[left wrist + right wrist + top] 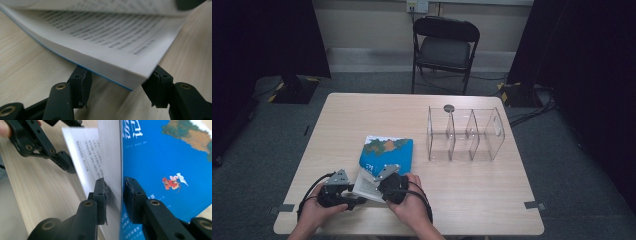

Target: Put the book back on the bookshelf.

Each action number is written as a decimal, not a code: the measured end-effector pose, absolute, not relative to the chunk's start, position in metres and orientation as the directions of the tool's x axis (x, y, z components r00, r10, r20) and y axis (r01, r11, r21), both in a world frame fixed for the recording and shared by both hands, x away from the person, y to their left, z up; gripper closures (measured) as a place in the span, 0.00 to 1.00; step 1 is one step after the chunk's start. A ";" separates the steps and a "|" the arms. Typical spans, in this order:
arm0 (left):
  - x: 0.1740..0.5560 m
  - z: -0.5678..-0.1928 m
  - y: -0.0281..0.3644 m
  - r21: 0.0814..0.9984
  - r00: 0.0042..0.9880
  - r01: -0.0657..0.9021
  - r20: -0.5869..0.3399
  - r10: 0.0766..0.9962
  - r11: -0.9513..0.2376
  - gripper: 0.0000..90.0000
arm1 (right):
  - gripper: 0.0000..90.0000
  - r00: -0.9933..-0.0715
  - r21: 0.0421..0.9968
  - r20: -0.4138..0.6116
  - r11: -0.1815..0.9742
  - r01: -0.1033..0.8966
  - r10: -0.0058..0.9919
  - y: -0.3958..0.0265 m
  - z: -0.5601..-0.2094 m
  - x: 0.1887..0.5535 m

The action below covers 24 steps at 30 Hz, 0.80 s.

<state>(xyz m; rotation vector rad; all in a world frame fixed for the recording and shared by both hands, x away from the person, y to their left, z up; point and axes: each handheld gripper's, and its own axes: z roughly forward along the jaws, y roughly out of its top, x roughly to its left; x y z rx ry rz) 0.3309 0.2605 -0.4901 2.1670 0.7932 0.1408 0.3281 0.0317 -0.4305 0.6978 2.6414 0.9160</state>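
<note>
Right gripper (pixel 115 192): jaws clamped on the blue front cover and top pages of the book (pixel 387 155), which lies at the near middle of the table (pixel 492 200). Left gripper (pixel 117 87): jaws partly open, straddling the corner of the lower page block, pads apparently not pressing. Risk: thin pages may slip or crease if the right gripper pulls unevenly; the unheld block could then slide.

- Both forearms in from the bottom edge of the high view, hands close together at the near table edge.
- Left gripper (pixel 357 199) in the left hand (pixel 318 212), low and pointing right; jaws parted, either side of the lower pages' corner, pads not pressing.
- Right gripper (pixel 114 192) in the right hand (pixel 412 205), just beside the left; jaws clamped on the cover and top pages of the book (pixel 160 155).
</note>
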 end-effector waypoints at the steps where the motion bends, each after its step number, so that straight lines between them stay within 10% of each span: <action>1: 0.330 -0.489 0.260 0.729 0.795 0.494 -0.158 0.586 -0.474 0.49 | 0.81 -0.852 0.633 -0.083 0.687 0.355 0.517 0.032 -0.433 0.328; 20: 0.329 -0.487 0.255 0.718 0.798 0.504 -0.174 0.577 -0.480 0.49 | 0.67 -0.870 0.703 0.049 0.602 0.379 0.490 0.027 -0.450 0.322; 24: 0.329 -0.485 0.255 0.713 0.799 0.501 -0.164 0.578 -0.491 0.49 | 0.46 -0.873 0.709 0.010 0.613 0.350 0.487 0.023 -0.458 0.325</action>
